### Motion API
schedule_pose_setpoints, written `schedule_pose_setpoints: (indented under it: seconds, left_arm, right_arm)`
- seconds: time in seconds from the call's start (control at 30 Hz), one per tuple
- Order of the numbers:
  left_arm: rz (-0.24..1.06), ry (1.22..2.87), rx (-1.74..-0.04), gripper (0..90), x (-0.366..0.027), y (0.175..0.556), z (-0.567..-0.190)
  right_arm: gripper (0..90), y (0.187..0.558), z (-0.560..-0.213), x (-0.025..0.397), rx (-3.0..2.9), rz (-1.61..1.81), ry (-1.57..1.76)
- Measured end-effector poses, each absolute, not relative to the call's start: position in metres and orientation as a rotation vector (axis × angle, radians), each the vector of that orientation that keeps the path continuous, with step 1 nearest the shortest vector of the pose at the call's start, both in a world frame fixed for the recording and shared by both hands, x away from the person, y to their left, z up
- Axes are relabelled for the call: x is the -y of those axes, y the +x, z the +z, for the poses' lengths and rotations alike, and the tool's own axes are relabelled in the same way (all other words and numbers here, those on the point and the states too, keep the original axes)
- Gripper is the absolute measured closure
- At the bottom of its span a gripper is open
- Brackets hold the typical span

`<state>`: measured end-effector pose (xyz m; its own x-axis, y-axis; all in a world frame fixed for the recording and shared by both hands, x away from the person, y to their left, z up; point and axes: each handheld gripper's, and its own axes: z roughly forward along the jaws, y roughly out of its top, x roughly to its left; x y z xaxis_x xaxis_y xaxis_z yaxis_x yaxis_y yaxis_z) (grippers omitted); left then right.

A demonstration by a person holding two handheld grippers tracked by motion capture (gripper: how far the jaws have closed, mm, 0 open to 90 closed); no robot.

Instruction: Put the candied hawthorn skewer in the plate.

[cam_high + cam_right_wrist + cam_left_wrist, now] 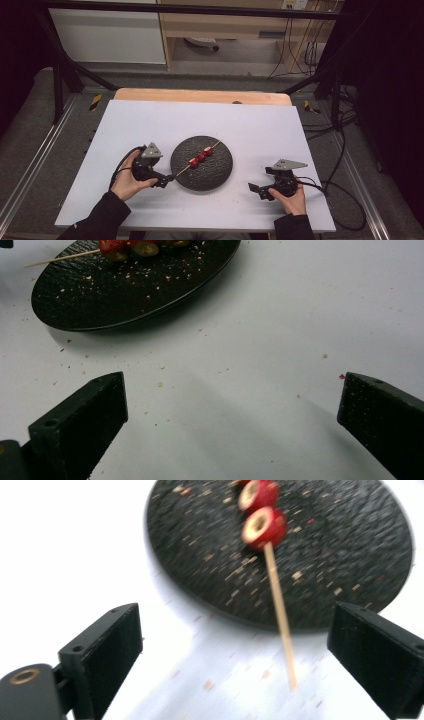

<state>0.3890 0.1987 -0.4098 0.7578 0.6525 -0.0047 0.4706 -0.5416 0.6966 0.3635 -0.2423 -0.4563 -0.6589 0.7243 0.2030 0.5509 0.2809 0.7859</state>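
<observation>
Forearms and hands enter at the table's near edge in the high view; the left hand-held gripper (pixel 169 179) sits by the bare end of the skewer (pixel 198 158), which lies across the dark plate (pixel 220 172) mid-table. The right hand-held gripper (pixel 253 189) rests toward the near right corner.

Left gripper view: jaws apart, the skewer's stick (pixel 280 611) between them, untouched. Thin and light, it likely snaps easily; the bare stick is the hold, not the soft red pieces (pixel 264 526).

Right gripper view: jaws apart over bare table (pixel 280 340).
</observation>
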Motion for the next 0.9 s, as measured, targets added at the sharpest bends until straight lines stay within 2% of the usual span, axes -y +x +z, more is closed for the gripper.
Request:
schedule_pose_setpoints:
  seconds: [0.2,0.53,0.9]
  left_arm:
    - [0.389,2.203,-0.910,6.9,-0.228,0.380,-0.418]
    - [0.352,2.109,-0.931,5.9,-0.261,0.362,-0.439]
    - [0.379,2.084,-0.968,6.4,-0.286,0.348,-0.452]
  right_arm:
    - [0.5,0.363,-0.456,0.243,-2.355,1.315,1.191]
    - [0.5,0.363,-0.457,0.242,-2.366,1.292,1.193]
    - [0.5,0.363,-0.459,0.241,-2.377,1.278,1.188]
